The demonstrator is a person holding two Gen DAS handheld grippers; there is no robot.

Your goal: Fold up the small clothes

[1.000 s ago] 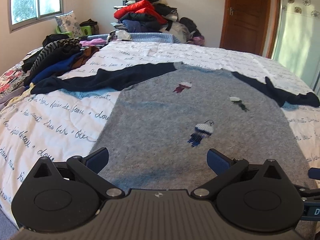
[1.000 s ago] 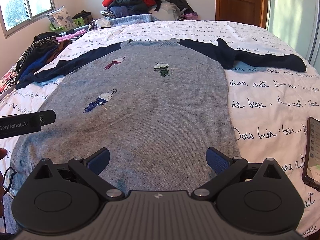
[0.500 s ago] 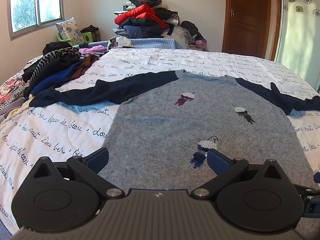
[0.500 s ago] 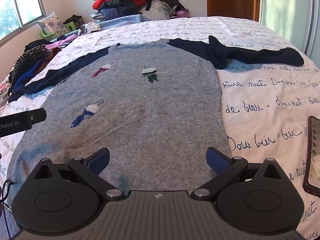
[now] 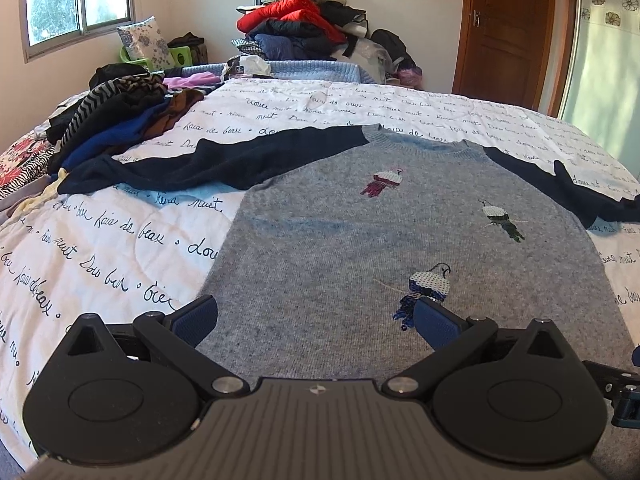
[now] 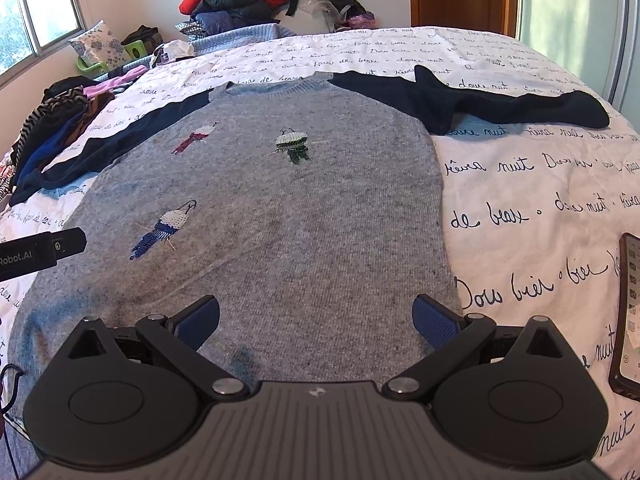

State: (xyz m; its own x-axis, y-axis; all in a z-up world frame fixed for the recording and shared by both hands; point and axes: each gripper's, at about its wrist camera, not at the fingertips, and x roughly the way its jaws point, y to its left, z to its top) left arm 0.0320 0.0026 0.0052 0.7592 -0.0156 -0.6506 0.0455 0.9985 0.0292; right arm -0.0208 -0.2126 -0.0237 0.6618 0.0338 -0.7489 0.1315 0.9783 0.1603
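While lying flat mid-frame on the bed [image 6: 540, 184], the sweater [image 6: 280, 220] is looking soft, limp and light; grabbing at a navy sleeve [image 6: 500, 106] cuff, upper right, or the hem seems best. Left gripper [image 5: 316, 318] and right gripper [image 6: 316, 316] are both gaping wide, holding nothing. Versus a second ago, both views are sitting lower and closer over the hem.

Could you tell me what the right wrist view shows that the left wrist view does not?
Only the right wrist view shows a phone lying on the quilt and the whole right sleeve to its cuff. Only the left wrist view shows the left sleeve's cuff. Both show the grey sweater spread flat, the clothes pile and an open claw.
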